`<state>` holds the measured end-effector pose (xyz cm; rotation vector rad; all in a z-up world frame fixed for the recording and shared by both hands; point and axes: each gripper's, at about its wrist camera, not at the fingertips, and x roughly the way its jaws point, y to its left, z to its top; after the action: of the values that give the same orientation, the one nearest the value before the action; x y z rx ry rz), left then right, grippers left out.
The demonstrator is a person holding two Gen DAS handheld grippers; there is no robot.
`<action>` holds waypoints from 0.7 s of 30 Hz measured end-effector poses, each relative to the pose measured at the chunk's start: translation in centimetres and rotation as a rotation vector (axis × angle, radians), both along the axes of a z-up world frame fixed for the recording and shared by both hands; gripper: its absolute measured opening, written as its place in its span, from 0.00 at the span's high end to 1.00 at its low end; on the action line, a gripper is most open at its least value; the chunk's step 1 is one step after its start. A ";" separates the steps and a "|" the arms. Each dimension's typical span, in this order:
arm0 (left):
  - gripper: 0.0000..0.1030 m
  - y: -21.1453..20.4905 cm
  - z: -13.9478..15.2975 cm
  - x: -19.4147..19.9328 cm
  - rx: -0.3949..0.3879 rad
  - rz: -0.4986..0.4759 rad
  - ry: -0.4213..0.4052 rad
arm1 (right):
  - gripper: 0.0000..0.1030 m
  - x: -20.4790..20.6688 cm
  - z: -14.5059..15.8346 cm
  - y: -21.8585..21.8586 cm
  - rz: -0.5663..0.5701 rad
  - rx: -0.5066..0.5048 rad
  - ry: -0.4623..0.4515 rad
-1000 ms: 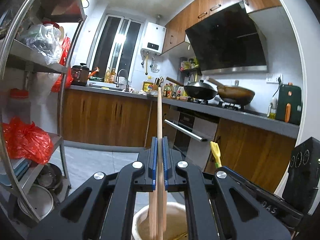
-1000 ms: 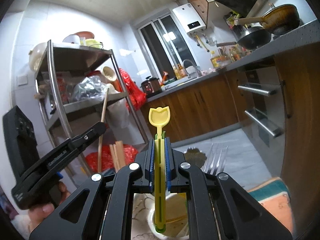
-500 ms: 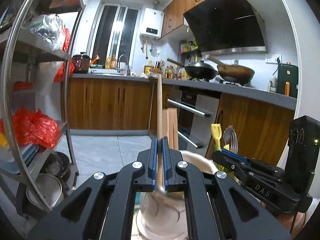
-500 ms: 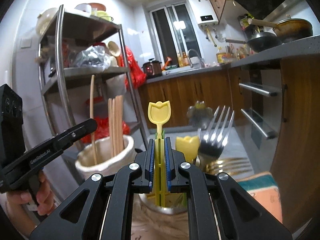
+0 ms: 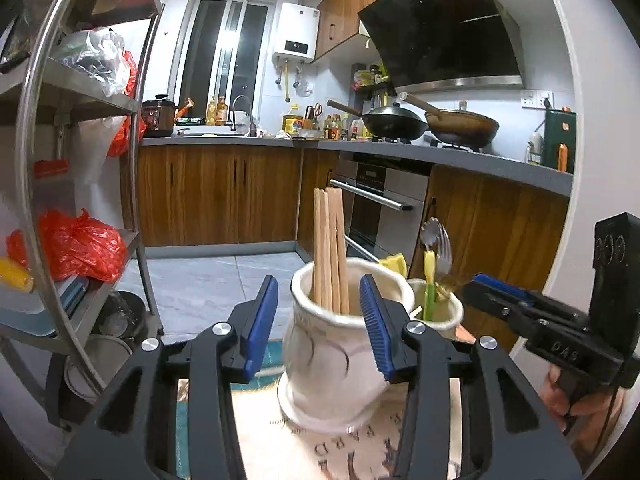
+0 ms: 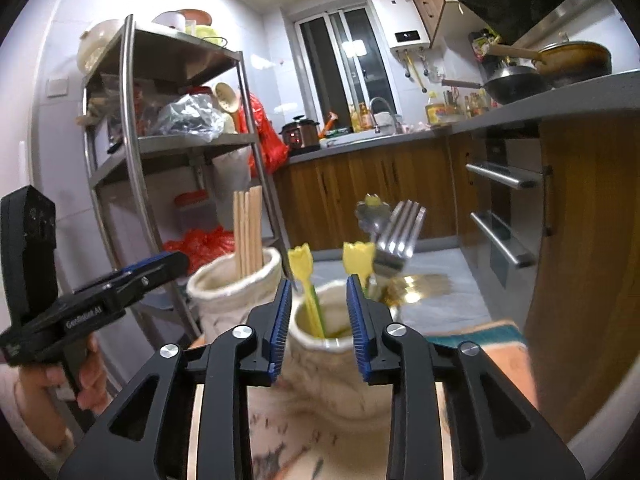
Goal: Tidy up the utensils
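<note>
Behind everything you see the kitchen: the wooden cabinets (image 5: 216, 196) under a grey counter, and the steel shelf rack (image 6: 132, 160) on your left side with red bags on it.

On the tabletop (image 5: 280, 448), which is covered with a printed cloth, two cream ceramic jars stand just beside each other. The larger jar (image 5: 332, 360) is in front of your left gripper (image 5: 318, 320). It holds the wooden chopsticks (image 5: 330, 248), which stand almost upright and lean on the rim. The smaller jar (image 6: 340, 344) is in front of your right gripper (image 6: 318, 328). In it stand the yellow-headed utensils (image 6: 304, 268) with green stems, and a metal fork (image 6: 398, 236) with its tines up, together with a metal spoon behind it.

Your left gripper is released: its jaws have just been opening, and the blue pads (image 5: 260, 320) stand apart from the chopsticks; nothing is pressed between them. The larger jar shows between the pads, but they do not touch it.

Your right gripper is also released. Its jaws have just been opening, and one yellow-headed utensil stands free in the gap, with its stem down in the smaller jar.
</note>
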<state>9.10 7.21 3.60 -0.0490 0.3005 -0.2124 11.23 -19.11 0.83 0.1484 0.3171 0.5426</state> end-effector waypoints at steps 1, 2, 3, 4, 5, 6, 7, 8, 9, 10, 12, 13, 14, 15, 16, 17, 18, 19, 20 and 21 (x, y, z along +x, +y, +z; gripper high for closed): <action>0.57 0.0 -0.1 -0.6 0.000 -0.003 0.004 | 0.61 -0.3 0.0 -0.3 -0.001 -0.006 0.004; 0.56 0.1 -0.3 -1.2 0.000 -0.003 0.006 | 0.59 -1.0 -0.3 -0.7 -0.004 -0.018 0.014; 0.54 0.1 -0.5 -1.7 0.006 -0.002 0.007 | 0.56 -1.4 -0.4 -0.9 -0.002 -0.024 0.022; 0.51 0.0 -0.7 -2.3 0.016 0.001 0.008 | 0.53 -1.7 -0.6 -1.1 -0.001 -0.030 0.029; 0.50 0.0 -0.8 -2.7 0.023 0.003 0.006 | 0.52 -2.1 -0.8 -1.4 -0.004 -0.046 0.038; 0.48 -0.1 -1.1 -3.4 0.035 0.006 0.000 | 0.50 -2.5 -0.9 -1.6 -0.010 -0.060 0.037; 0.45 -0.1 -1.2 -3.8 0.040 0.008 -0.004 | 0.47 -2.8 -1.1 -1.9 -0.018 -0.076 0.035; 0.42 -0.2 -1.4 -4.3 0.049 0.013 -0.010 | 0.46 -3.0 -1.3 -2.0 -0.027 -0.090 0.035; 0.34 -0.2 -1.5 -4.7 0.056 0.016 -0.014 | 0.41 -3.2 -1.4 -2.2 -0.036 -0.099 0.037; 0.30 -0.3 -1.7 -5.0 0.061 0.020 -0.018 | 0.37 -3.2 -1.6 -2.4 -0.042 -0.104 0.041; 0.25 -0.5 -2.2 -5.5 0.083 0.033 -0.033 | 0.31 -3.5 -2.0 -2.5 -0.061 -0.119 0.042; 0.21 -0.6 -2.5 -5.7 0.098 0.042 -0.042 | 0.26 -3.6 -2.1 -2.5 -0.067 -0.128 0.037; 0.19 -0.7 -2.6 -5.8 0.108 0.047 -0.051 | 0.24 -3.9 -2.4 -2.4 -0.079 -0.145 0.025; 0.14 -0.7 -2.9 -6.0 0.117 0.052 -0.063 | 0.22 -4.0 -2.5 -2.3 -0.081 -0.156 0.017; 0.10 -0.8 -3.1 -6.1 0.122 0.058 -0.071 | 0.20 -4.2 -2.7 -2.2 -0.081 -0.169 0.008; 0.09 -0.8 -3.4 -6.2 0.121 0.060 -0.072 | 0.19 -4.3 -2.9 -2.0 -0.080 -0.187 -0.001; 0.06 -0.8 -3.4 -6.2 0.118 0.061 -0.072 | 0.16 -4.5 -3.1 -1.8 -0.080 -0.202 -0.012; 0.06 -0.8 -3.7 -6.2 0.109 0.060 -0.072 | 0.13 -4.6 -3.2 -1.7 -0.076 -0.208 -0.019; 0.06 -0.8 -3.8 -6.3 0.106 0.061 -0.072 | 0.12 -4.8 -3.2 -1.6 -0.069 -0.210 -0.032; 0.06 -0.8 -4.0 -6.3 0.106 0.063 -0.073 | 0.11 -5.0 -3.0 -1.6 -0.070 -0.205 -0.046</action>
<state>2.82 6.37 -0.35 0.0535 0.2371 -0.1351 6.20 -20.76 -2.21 -0.0513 0.3195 0.4407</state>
